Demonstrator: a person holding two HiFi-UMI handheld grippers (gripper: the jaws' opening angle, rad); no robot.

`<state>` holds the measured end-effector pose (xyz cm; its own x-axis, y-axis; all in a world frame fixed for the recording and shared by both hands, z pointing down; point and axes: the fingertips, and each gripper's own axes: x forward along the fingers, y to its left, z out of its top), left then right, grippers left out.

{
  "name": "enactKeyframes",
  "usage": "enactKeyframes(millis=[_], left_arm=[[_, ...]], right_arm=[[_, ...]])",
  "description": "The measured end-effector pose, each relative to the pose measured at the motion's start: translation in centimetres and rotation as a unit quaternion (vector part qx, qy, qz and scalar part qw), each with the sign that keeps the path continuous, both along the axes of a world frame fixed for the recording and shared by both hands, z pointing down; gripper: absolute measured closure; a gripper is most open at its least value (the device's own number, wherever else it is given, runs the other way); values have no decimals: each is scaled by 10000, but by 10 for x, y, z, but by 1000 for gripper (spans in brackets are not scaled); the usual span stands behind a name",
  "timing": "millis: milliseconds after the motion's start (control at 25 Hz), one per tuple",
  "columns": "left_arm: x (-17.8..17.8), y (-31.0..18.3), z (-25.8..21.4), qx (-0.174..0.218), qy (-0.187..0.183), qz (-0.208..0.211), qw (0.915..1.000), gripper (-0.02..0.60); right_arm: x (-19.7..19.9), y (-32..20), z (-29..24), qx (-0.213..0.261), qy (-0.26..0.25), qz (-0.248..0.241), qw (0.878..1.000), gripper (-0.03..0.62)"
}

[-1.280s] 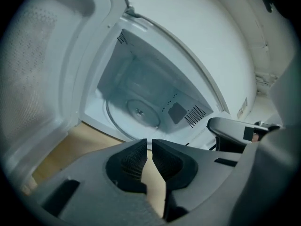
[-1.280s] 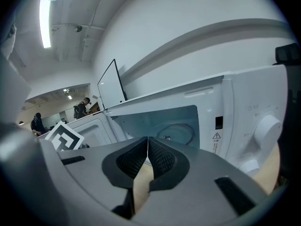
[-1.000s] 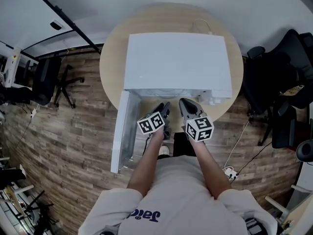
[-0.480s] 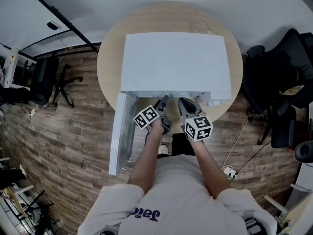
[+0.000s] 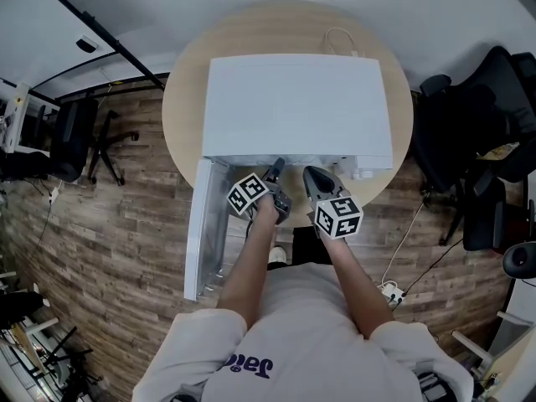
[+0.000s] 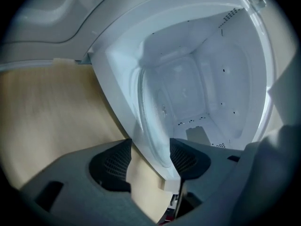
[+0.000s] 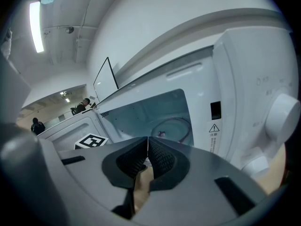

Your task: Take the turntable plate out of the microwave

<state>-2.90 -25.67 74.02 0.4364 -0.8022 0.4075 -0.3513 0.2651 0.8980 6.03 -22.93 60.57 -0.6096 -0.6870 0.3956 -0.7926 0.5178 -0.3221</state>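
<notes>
Status: door [image 5: 205, 224] is swung open to the left, so access is done. The turntable plate [image 6: 153, 112] sits inside the microwave [image 5: 297, 99] on the cavity floor. Not lifted, not gripped.

Left gripper [image 5: 276, 167] is at the near mouth of the cavity [image 6: 202, 79]. Its jaws have just been opening and stand wide apart. The plate's near rim and the cavity's front lip lie in the gap between them, and the pads [image 6: 186, 157] press on nothing as far as we can see (this view is rolled, so the plate only looks tilted).

Right gripper [image 5: 311, 174] has its jaws together with nothing between them. It hangs just outside the opening on the right side, near the control knob [image 7: 282, 117]. From it we see the plate [image 7: 174, 128] as a clear ring further in.

Contents: the cavity holds the plate only, and we see no dish or food on it. Beside the microwave, only a pale cable at the far edge shows on the round table [image 5: 180, 107].

Left to do, by our read:
- close the left jaws on the near rim
- lift the plate clear of its hub
- draw it out toward us past the lip
- set it down somewhere (drop-off spot unclear)

We judge the task early: reach made, grasp pending.
</notes>
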Motion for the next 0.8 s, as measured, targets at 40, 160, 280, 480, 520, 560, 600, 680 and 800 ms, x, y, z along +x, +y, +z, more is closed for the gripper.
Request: enactKeyframes(millis=[40, 160, 280, 480, 520, 560, 600, 680, 800], left_arm=[[-1, 0, 0, 0, 72, -70, 9999, 324], [-5, 3, 3, -11, 288, -319, 9991, 373], [-7, 5, 5, 6, 475, -484, 9977, 421], [-9, 7, 6, 36, 783, -692, 9945, 447], [-9, 7, 6, 38, 785, -712, 9944, 448], [-9, 7, 6, 43, 768, -723, 9944, 451], [-9, 7, 6, 44, 759, -740, 9944, 453], [-10, 7, 6, 17, 858, -841, 9928, 457], [-12, 8, 4, -51, 1096, -1073, 9882, 471]], right_arm=[[1, 0, 0, -5, -3, 4, 10000, 576], [2, 0, 2, -17, -7, 13, 10000, 577], [3, 0, 3, -36, -17, 18, 10000, 577], [5, 2, 4, -62, -18, 30, 10000, 577], [5, 2, 4, -63, -21, 29, 10000, 576], [5, 3, 4, -63, -24, 26, 10000, 576], [5, 3, 4, -64, -26, 22, 10000, 576], [4, 3, 5, -66, -21, 18, 10000, 576], [5, 5, 5, -89, -20, 28, 10000, 576]])
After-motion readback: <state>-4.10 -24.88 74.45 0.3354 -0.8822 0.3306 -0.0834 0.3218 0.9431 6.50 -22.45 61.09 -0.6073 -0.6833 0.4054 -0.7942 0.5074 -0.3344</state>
